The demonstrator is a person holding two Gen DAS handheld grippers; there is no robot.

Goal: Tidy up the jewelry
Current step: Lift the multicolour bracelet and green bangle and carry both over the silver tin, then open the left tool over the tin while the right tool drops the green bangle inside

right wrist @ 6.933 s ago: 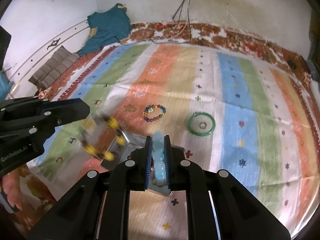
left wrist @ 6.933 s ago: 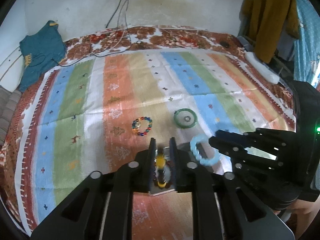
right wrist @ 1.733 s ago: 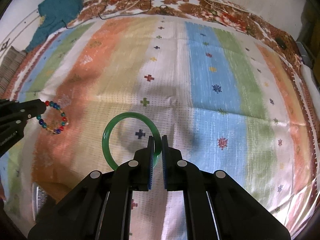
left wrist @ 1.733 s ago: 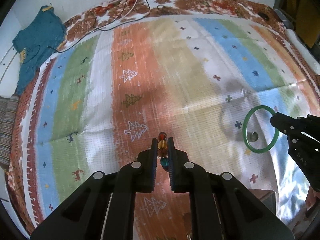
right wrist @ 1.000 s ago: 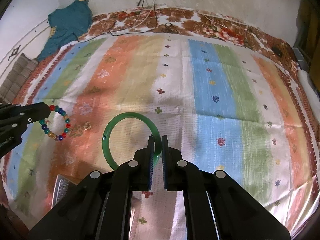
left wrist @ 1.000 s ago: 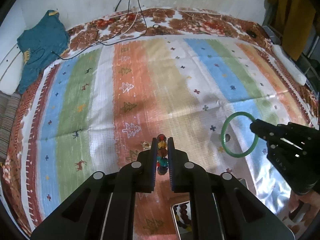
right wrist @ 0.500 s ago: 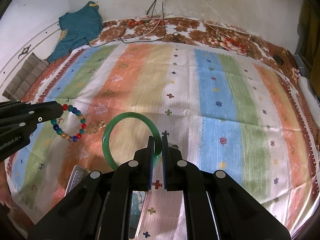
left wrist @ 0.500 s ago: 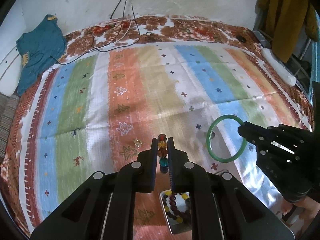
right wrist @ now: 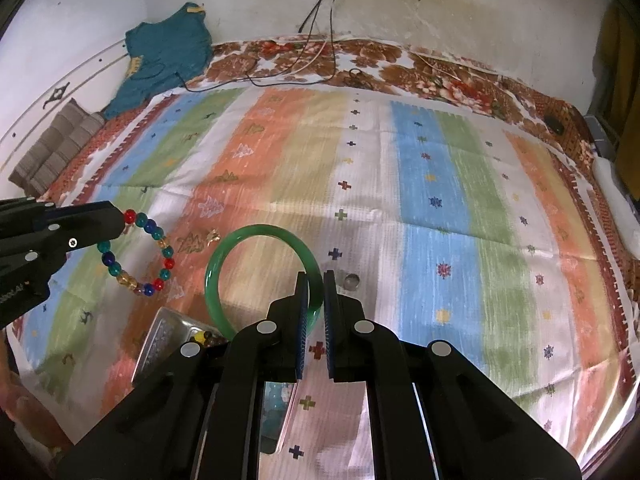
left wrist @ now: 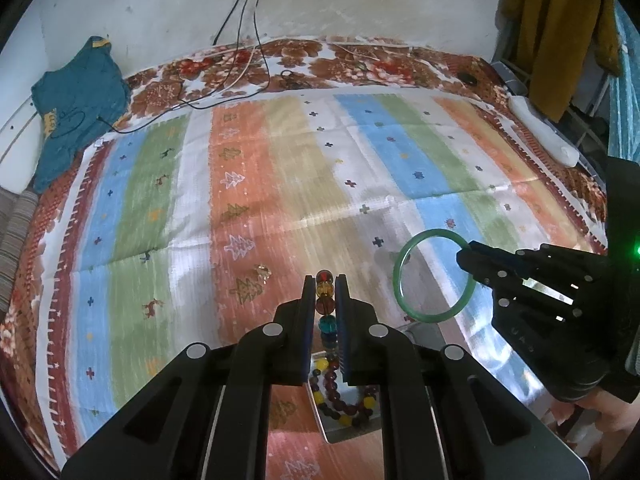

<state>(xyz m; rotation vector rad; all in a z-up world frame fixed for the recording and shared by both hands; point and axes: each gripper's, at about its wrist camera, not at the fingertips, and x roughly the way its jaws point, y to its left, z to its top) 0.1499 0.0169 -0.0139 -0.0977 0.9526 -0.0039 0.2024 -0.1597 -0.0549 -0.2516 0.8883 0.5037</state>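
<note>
While both grippers hang above the striped bedspread, places below are given relative to the metal tray.

Metal tray [left wrist: 340, 434]: nearest thing, directly under the left gripper and partly hidden by both tools; a dark red and yellow bead bracelet [left wrist: 348, 406] lies inside it.

Left gripper [left wrist: 325, 284]: jaws closed nearly to touching, pinching a multicoloured bead bracelet [right wrist: 138, 252] that hangs in a loop above the tray's far left side.

Right gripper [right wrist: 313, 280]: jaws closed narrowly on the rim of a green jade-like bangle [right wrist: 260, 276], which is held upright above the tray's far right side.

Small metal ring [right wrist: 352, 280]: lying on the bedspread [left wrist: 280, 184] just beyond the tray, to its right.

Small gold trinket [left wrist: 262, 269]: on the orange stripe beyond the tray, to its left; too small to name further.

Far background: a teal garment [left wrist: 76, 100] and cables [left wrist: 240, 32] well beyond the tray, at the wall.

Risk, bangle: the hold is at one point on a smooth, hard rim, so it could probably swivel or slip out and miss the tray.

Risk, beads: the loop dangles freely; released off centre, it may drape over the tray's edge.

Risk, crowding: both tools are near one small tray and could knock together or tip it.
</note>
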